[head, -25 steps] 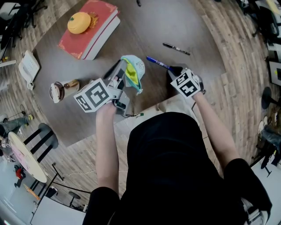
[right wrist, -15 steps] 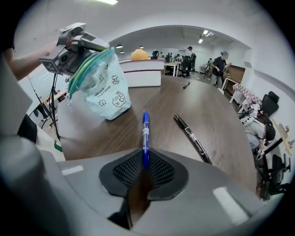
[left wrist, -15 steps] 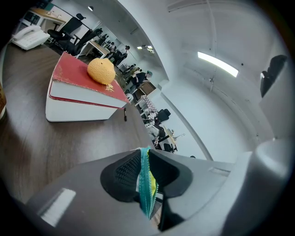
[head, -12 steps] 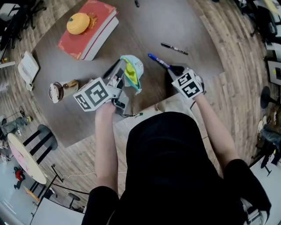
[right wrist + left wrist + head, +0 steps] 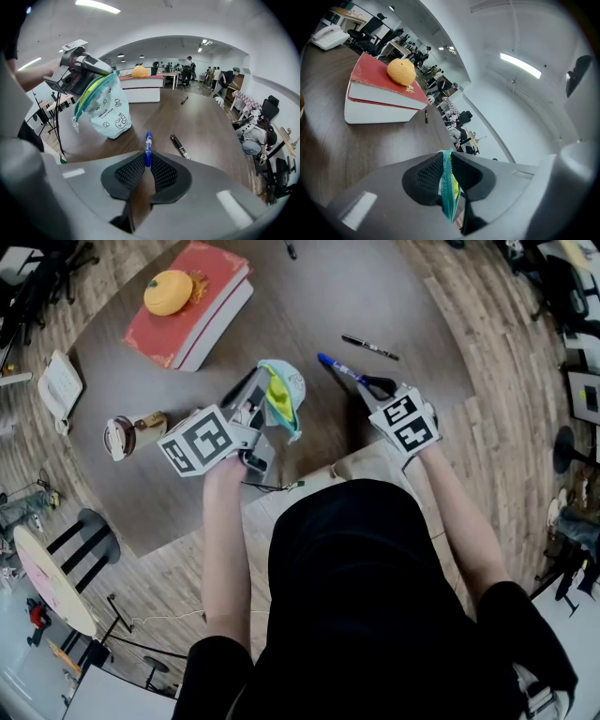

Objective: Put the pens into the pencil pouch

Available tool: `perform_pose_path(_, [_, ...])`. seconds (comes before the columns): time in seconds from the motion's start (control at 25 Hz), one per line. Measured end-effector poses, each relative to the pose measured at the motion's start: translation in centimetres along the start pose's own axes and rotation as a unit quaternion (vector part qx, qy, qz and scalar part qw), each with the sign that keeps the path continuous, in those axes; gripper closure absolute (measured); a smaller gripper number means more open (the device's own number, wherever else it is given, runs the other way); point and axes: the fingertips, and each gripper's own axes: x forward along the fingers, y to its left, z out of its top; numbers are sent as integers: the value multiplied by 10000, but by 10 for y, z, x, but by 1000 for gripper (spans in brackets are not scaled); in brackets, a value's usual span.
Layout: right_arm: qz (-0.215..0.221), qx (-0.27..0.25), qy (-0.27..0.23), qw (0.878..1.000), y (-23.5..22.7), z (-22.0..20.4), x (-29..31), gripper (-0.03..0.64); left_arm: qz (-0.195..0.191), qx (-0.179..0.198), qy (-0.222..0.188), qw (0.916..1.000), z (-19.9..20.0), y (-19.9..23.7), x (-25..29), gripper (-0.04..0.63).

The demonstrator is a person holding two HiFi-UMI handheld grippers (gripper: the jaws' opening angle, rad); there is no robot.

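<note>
Since a second ago the right gripper point(image 5: 370, 388), clamped on the blue pen point(image 5: 336, 368), has risen slightly beside the pouch point(image 5: 286, 390). The left gripper point(image 5: 255, 407) stayed put, pinching the pouch's zipper edge. Its mouth gapes, showing yellow lining; contents unseen. A black pen point(image 5: 370, 346) lies on the table point(image 5: 394, 287)

In the left gripper view the left claw point(image 5: 446, 159) covers nearly all of the pouch point(image 5: 451, 194); only a thin strip of its zip edge shows between the pads. The back end of the blue pen point(image 5: 148, 140) is hidden between the pads of the right claw point(image 5: 147, 161). In the head view a dark pen point(image 5: 292, 248) is cut off by the top edge. There the person's body point(image 5: 375, 596) hides the near edge of the surface point(image 5: 394, 296). The print on the pouch is too small to read.
</note>
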Motion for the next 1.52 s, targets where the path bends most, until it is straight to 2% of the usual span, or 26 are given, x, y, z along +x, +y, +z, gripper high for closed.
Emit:
perform_pose_path(0.8, [-11,-143,-605,9981,5,51,-45,571,-37,60,28,10000,-1,-1,0,543])
perform_pose_path(1.12, [276,-42,-885,9957,21,85,-77,571,-53,88,27,9999,-1,1,-1,543])
perform_pose_path(1.52, [573,-200,-1110,9920,42,129,-120,572,-69,22,3,10000,1,4,-2,543])
